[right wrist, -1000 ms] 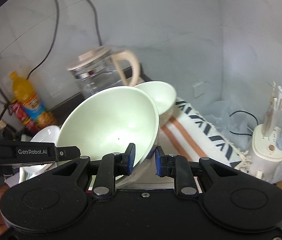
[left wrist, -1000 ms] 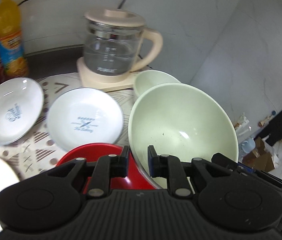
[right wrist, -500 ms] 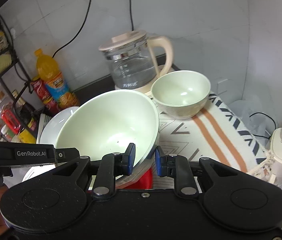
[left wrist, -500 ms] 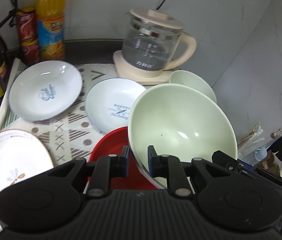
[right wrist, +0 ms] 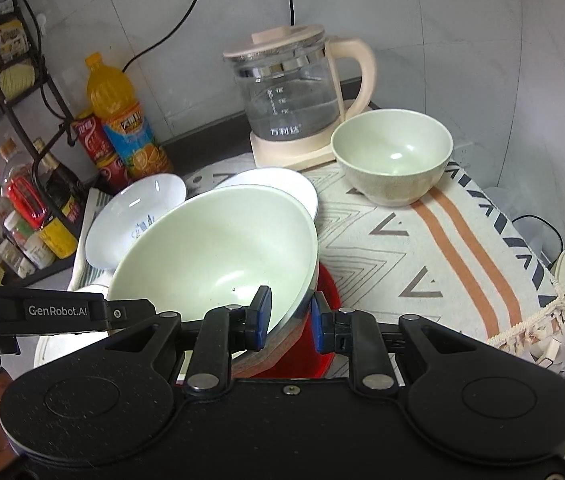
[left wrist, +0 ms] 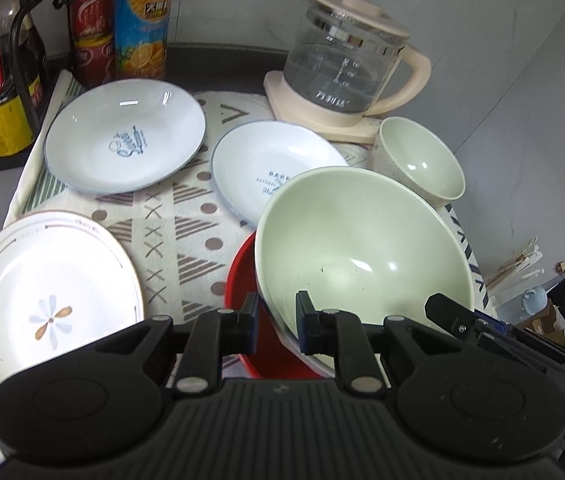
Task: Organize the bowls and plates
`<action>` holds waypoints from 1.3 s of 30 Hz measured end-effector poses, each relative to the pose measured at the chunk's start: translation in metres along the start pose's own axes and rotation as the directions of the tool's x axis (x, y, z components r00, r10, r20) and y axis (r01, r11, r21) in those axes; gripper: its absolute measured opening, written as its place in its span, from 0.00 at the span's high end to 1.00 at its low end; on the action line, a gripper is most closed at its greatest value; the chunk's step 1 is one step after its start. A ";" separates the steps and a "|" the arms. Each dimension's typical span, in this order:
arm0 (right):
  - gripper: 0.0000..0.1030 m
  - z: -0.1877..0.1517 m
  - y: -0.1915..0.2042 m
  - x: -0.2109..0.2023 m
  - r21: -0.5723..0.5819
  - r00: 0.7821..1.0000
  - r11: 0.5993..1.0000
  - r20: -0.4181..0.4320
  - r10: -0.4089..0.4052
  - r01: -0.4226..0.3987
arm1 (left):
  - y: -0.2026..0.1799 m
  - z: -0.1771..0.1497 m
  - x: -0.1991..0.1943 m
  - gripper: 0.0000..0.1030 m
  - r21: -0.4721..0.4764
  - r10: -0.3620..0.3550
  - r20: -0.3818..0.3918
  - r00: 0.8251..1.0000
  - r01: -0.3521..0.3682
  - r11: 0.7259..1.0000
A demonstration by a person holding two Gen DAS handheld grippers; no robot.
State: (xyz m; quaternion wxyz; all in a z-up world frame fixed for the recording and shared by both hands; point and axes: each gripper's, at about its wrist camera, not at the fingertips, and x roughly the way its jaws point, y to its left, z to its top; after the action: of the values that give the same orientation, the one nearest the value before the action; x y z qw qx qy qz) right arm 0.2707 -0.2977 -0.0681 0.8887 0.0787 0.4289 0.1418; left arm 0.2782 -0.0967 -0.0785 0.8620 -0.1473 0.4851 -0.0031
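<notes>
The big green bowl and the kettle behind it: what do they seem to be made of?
Big green bowl: glossy, opaque, with soft highlights; probably glazed ceramic or melamine, cannot tell which. Kettle: clear body with printed level marks, likely glass; cream lid, handle and base look like matte plastic.

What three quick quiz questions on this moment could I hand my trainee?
1. True or false: both the left gripper and the right gripper clamp the rim of the large green bowl.
2. What colour is the dish directly under that bowl?
3. Which stands nearest the glass kettle? A) small green bowl B) flower plate C) orange juice bottle

Key: 1 true; 2 red; 3 A.
</notes>
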 end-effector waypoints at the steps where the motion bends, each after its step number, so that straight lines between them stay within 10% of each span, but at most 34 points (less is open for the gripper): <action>1: 0.80 0.000 0.000 0.002 -0.002 1.000 1.000 -0.006 -0.002 0.002 | 0.001 -0.001 0.002 0.83 -0.002 -0.001 -0.008 1.000 0.001 1.000; 19: 0.84 -0.010 -0.004 0.028 0.025 0.994 0.996 -0.082 -0.078 0.081 | 0.008 0.003 0.026 0.79 0.008 -0.020 -0.109 0.994 0.021 1.000; 27: 0.91 -0.007 -0.004 0.033 0.030 0.992 0.996 -0.092 -0.081 0.084 | 0.007 0.023 0.010 0.67 0.036 -0.007 -0.034 0.999 0.009 0.999; 39: 0.53 0.012 -0.019 0.015 0.109 0.998 0.992 -0.019 -0.055 0.057 | 0.001 0.042 0.020 0.39 0.048 0.013 -0.013 1.000 -0.013 0.999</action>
State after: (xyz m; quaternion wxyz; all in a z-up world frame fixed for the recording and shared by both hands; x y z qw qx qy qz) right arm 0.2929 -0.3114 -0.0765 0.8832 0.1143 0.4450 0.0937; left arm 0.3232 -0.0886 -0.0748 0.8619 -0.1233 0.4918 -0.0101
